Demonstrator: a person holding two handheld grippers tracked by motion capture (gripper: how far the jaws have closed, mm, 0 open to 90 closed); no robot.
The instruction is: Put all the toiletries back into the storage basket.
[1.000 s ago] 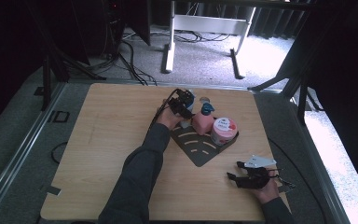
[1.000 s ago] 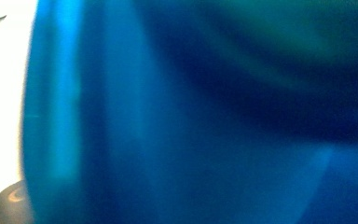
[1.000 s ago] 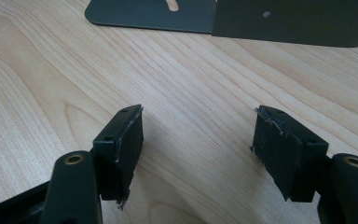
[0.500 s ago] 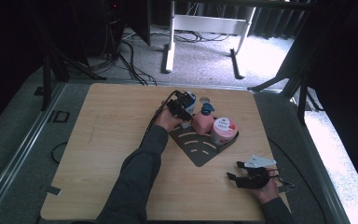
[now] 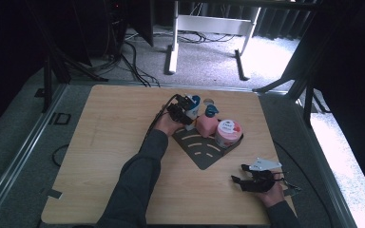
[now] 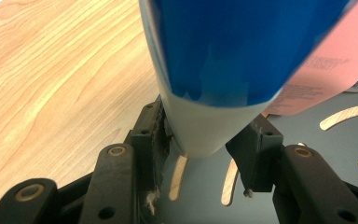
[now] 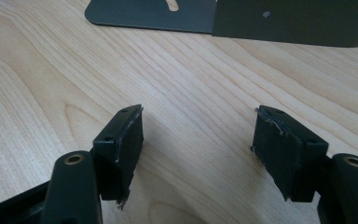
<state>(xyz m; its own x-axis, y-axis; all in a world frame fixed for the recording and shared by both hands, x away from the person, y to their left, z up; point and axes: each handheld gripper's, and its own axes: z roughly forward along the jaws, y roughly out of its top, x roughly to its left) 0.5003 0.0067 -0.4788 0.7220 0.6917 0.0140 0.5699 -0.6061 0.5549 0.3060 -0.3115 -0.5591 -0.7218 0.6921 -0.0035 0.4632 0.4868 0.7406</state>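
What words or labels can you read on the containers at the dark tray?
Pink carton: dark print in lines, too blurred to read.
Round pink-lidded tub: white label with marks, too small to read.
Blue-and-white tube in the left gripper: no text visible.

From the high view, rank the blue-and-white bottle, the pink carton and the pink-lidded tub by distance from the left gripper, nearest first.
1. Blue-and-white bottle: clamped in the left gripper, at the far corner of the dark tray.
2. Pink carton: just right of the bottle, on the tray.
3. Pink-lidded tub: farther right, at the tray's right end.
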